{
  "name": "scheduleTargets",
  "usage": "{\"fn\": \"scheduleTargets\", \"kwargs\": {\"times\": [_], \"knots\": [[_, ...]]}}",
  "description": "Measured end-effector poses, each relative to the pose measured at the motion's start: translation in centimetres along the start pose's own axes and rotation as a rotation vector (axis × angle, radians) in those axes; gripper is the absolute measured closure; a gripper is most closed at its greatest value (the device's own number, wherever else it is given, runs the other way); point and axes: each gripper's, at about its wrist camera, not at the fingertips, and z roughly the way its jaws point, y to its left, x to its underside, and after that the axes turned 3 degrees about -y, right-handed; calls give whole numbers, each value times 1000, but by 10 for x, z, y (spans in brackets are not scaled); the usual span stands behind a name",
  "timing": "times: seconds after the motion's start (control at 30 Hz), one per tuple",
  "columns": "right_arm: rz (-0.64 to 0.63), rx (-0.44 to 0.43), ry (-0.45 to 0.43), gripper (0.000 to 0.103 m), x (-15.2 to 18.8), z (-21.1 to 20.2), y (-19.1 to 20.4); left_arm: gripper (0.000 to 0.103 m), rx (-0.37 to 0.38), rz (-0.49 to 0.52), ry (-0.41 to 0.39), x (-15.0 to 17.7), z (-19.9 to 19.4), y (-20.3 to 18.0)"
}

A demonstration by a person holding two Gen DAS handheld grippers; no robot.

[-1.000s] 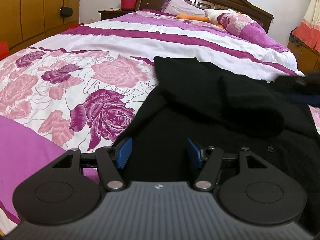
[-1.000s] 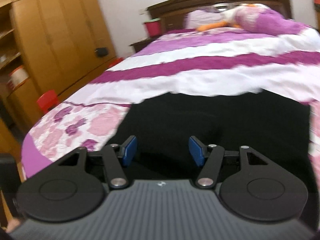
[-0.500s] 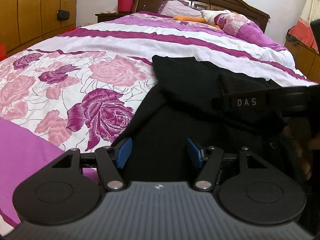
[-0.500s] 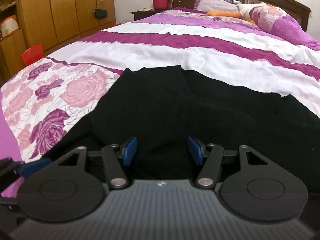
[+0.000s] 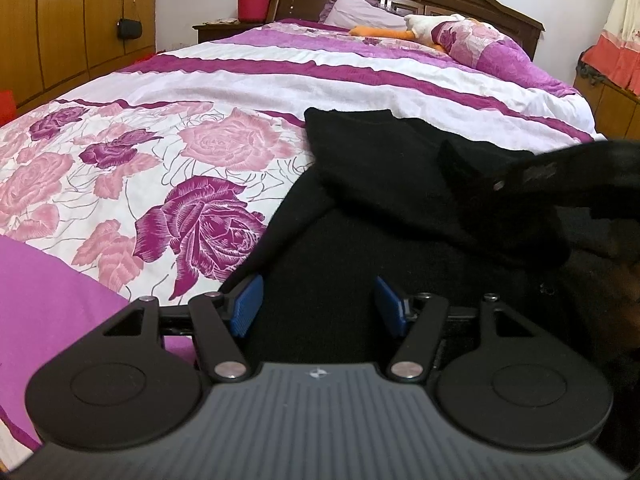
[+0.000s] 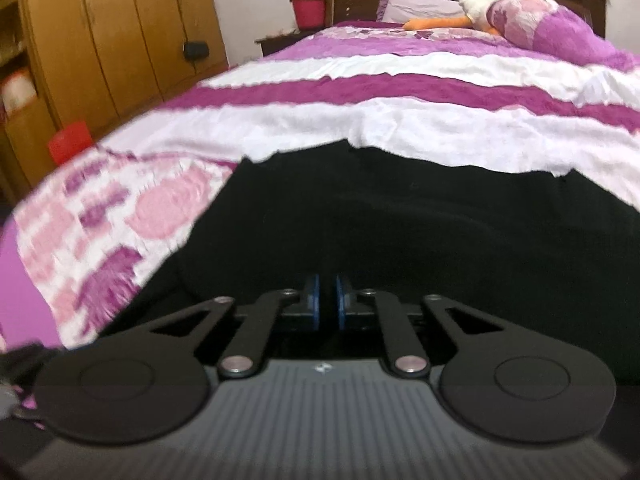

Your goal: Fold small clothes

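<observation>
A black garment (image 5: 380, 208) lies spread on the bed, with one part folded over across its top. My left gripper (image 5: 318, 304) is open and hovers over the garment's near left edge, holding nothing. In the right wrist view the same black garment (image 6: 420, 232) fills the lower half. My right gripper (image 6: 325, 300) has its blue pads nearly together just above the cloth; I cannot tell whether any fabric is pinched between them. The right gripper's body also shows blurred at the right edge of the left wrist view (image 5: 568, 180).
The bed has a pink-and-purple rose quilt (image 5: 168, 184) with white and magenta stripes further back. Pillows and an orange-and-white plush toy (image 5: 404, 30) lie by the wooden headboard. A wooden wardrobe (image 6: 100, 40) and a red bucket (image 5: 254, 2) stand to the left.
My right gripper's jaws have closed from wide open to nearly together and it has moved low over the garment. My left gripper has stayed open and almost still.
</observation>
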Motion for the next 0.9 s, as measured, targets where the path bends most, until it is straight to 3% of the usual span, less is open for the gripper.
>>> {"fn": "scheduleTargets", "kwargs": {"times": [0.2,0.43,0.73,0.9], "knots": [[110,-18,-93,95,-10,-44,-31,35,1,-15,8,-3,1,2],[233,65,-185,95,1,-95,-81,35,-9,-3,6,-2,0,0],[384,183,-79,92,50,-95,-147,35,-20,8,10,-5,-1,-5],[362,203,-73,91,56,-104,-155,35,-9,-2,10,-11,-4,-6]]}}
